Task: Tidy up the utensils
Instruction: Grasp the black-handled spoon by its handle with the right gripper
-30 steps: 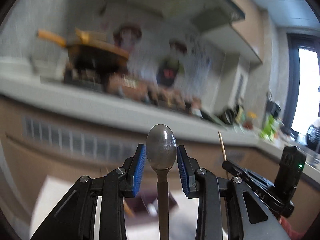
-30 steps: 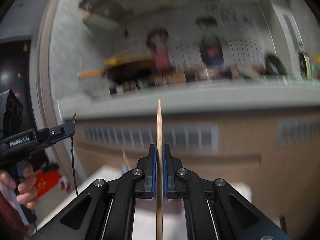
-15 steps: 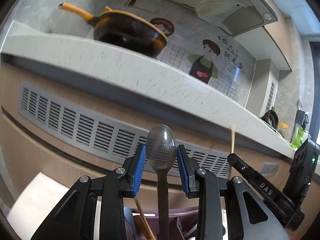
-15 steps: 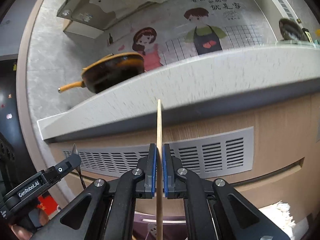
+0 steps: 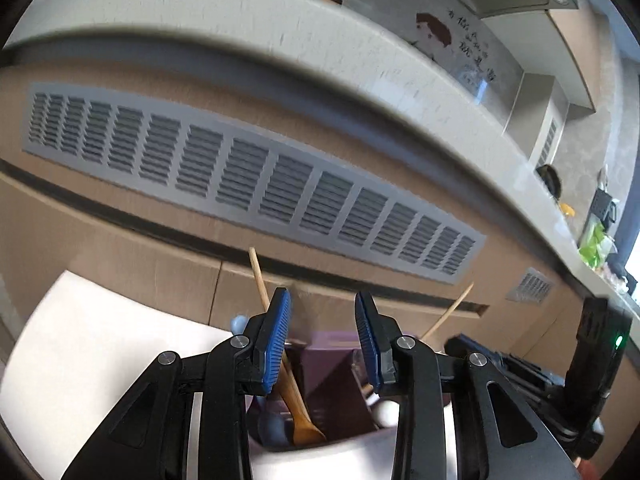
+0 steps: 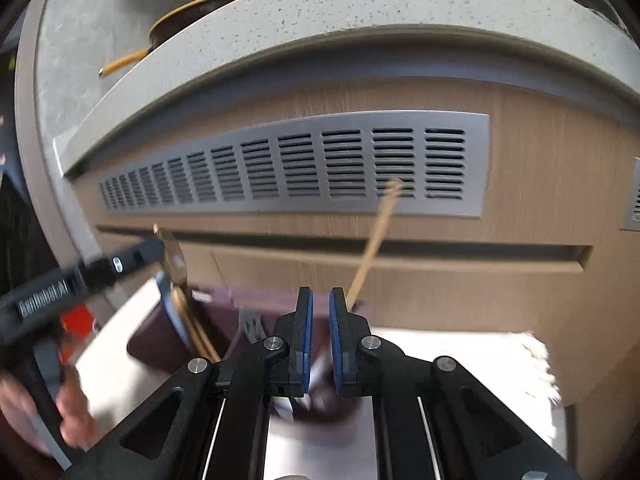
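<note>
The purple utensil holder (image 5: 320, 392) sits on a white surface (image 5: 100, 352) in front of a wood-toned cabinet with a long grey vent grille (image 5: 256, 184), and everything else is placed from that holder. The left gripper (image 5: 323, 344) hovers just above the holder's near rim with its blue-padded fingers spread wide and nothing between them. Inside the holder, directly below that gripper, a wooden spoon (image 5: 296, 408) leans with its bowl down and its thin handle rising up past the left finger; a grey-blue utensil (image 5: 270, 428) lies beside the spoon's bowl, and a white rounded piece (image 5: 386, 412) shows at the holder's right side (what it belongs to is not clear). A single chopstick (image 5: 452, 312) slants out of the holder's right end toward the cabinet. In the right wrist view the right gripper (image 6: 320, 336) hangs over the holder (image 6: 160, 340), its fingers slightly parted with an empty gap between the pads; the chopstick (image 6: 372, 248) stands tilted just beyond its right finger, blurred, and free of the pads. A metal spoon (image 6: 174, 260) sticks up at the holder's left end, next to the left gripper's tip.
</note>
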Motion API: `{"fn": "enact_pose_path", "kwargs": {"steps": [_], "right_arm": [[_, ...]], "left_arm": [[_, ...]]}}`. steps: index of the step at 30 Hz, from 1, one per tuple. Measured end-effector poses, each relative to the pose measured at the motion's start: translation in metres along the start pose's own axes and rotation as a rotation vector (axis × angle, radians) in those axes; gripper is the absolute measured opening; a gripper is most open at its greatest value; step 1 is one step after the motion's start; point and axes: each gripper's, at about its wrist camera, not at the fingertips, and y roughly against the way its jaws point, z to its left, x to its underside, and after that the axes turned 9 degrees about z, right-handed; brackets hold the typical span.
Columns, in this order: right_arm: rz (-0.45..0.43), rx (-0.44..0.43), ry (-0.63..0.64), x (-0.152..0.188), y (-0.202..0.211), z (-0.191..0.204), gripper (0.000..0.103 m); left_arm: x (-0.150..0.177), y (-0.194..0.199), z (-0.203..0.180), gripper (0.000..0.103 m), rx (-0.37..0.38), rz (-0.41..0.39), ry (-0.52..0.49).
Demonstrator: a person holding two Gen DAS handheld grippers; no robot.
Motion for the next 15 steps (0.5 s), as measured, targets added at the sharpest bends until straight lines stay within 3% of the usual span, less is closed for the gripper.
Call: {"fn": "enact_pose_path", "kwargs": {"steps": [3, 7, 11, 15], "right_arm": [[-0.018, 0.063, 0.021, 0.011, 0.026, 0.004, 0.009], [-0.019, 0.075, 0.039, 0.029, 0.06, 0.013, 0.011], [0.082, -0.025, 0.087, 0.053, 0.068, 0.034, 0.012], [0.266, -0.172, 0.131, 0.088, 0.056, 0.063, 0.012]], "left_arm": [[-0.004, 0.037, -0.001, 0.035, -0.032, -0.041, -0.004], [0.004, 0.068, 0.005, 0.036, -0.107, 0.001, -0.001], [0.041, 0.084, 0.027, 0.039, -0.195, 0.137, 0.016], [0.087, 0.097, 0.058, 0.039, -0.27, 0.282, 0.072]]}}
